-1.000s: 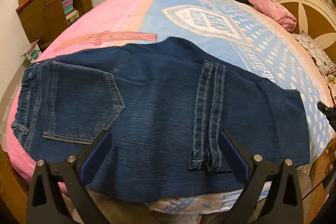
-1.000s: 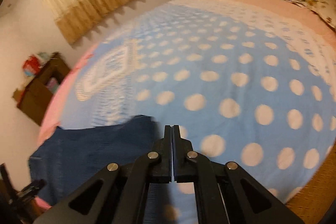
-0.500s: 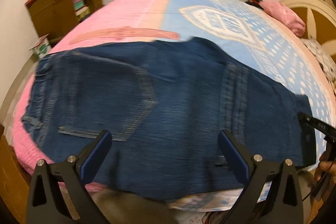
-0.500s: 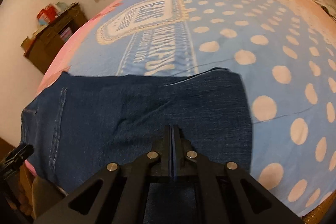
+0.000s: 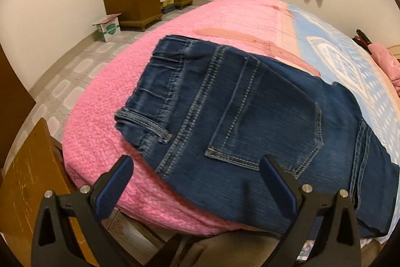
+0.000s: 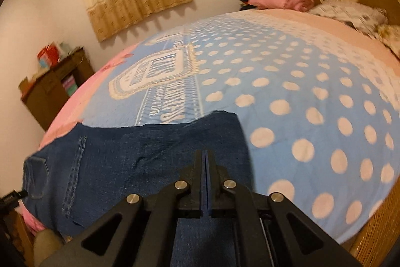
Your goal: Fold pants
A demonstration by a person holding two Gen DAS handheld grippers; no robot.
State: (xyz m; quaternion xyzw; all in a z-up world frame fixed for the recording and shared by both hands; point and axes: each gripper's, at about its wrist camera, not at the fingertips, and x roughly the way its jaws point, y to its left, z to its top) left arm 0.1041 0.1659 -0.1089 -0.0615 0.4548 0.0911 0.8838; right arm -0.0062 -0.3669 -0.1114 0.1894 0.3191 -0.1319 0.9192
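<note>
Jeans (image 5: pixel 250 121) folded lengthwise, flat on the bed (image 5: pixel 105 101).
Your left gripper (image 5: pixel 197 182) hovers fingers wide near the waistband; your right gripper (image 6: pixel 205 182) is closed, empty. Grip both layers squarely before folding.

The left tongs (image 5: pixel 196 178) are black plastic arms with triangular cut-outs, silver round screws at the joints and ribbed blue pads (image 5: pixel 113 188) lining the inner faces. The right tongs (image 6: pixel 205 182) share that build: black arms, four silver screws, thin blue lining between.
</note>
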